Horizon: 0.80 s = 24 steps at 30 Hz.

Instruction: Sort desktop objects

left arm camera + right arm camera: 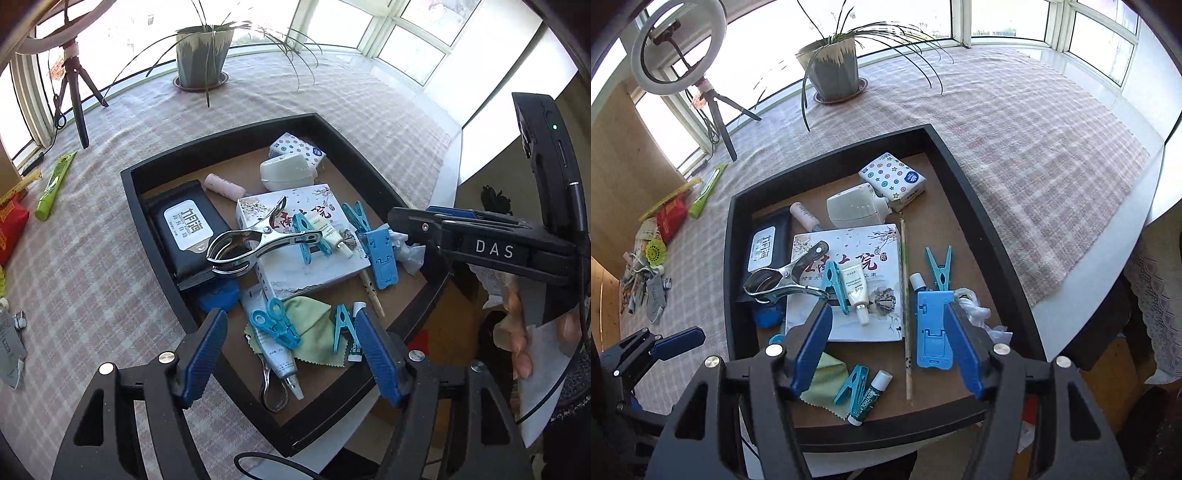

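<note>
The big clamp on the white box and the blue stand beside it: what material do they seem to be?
The big clamp looks like polished metal: it is silver and shows mirror-like reflections. The blue stand looks like moulded plastic: even matte colour with cut-out slots. The white box seems to be printed, slightly glossy cardboard, though that is less sure.

Black tray (979,206) holds clutter. White printed box (849,280) lies flat at tray centre — steel clamp (786,280), teal peg (835,286), small white tube (856,291) on top. Black wipes pack (767,247) left of box; blue phone stand (932,328) right, flat; green cloth (827,384) near box's front corner.
</note>
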Each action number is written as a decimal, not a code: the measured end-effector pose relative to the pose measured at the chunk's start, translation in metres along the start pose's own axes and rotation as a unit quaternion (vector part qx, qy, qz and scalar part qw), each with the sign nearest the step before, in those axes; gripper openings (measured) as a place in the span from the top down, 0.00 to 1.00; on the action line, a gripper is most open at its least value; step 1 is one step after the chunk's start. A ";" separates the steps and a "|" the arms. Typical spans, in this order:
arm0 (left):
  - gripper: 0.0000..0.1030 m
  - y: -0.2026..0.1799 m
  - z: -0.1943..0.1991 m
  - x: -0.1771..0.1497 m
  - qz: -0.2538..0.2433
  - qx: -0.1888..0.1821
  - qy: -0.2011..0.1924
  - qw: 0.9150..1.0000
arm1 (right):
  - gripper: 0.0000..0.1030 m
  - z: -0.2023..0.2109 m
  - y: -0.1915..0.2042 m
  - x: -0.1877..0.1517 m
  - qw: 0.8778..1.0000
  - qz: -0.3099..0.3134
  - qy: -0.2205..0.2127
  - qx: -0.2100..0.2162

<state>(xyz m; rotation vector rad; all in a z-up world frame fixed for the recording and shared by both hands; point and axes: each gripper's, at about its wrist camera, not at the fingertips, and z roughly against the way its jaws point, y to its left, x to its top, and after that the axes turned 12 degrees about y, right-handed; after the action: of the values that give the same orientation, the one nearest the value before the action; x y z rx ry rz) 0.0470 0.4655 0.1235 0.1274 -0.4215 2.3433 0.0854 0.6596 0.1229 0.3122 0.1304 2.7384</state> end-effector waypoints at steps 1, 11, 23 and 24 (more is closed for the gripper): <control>0.32 0.002 0.002 0.000 0.002 0.005 -0.004 1.000 | 0.40 -0.001 0.003 0.000 1.000 0.005 0.002 -0.001; 0.32 0.040 0.027 -0.016 0.046 0.024 -0.036 0.998 | 0.40 0.002 0.048 -0.002 0.999 0.045 -0.014 0.010; 0.32 0.115 0.053 -0.062 0.123 0.053 -0.050 0.990 | 0.40 -0.009 0.151 -0.015 0.992 0.122 -0.006 0.032; 0.32 0.122 0.055 -0.067 0.130 0.055 -0.051 0.989 | 0.40 -0.011 0.159 -0.016 0.991 0.128 -0.006 0.034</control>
<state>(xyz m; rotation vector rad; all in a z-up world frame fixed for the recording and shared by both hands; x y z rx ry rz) 0.0091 0.3205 0.1291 0.2602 -0.3759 2.6257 0.0404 0.5059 0.1304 0.3870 0.1936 2.9895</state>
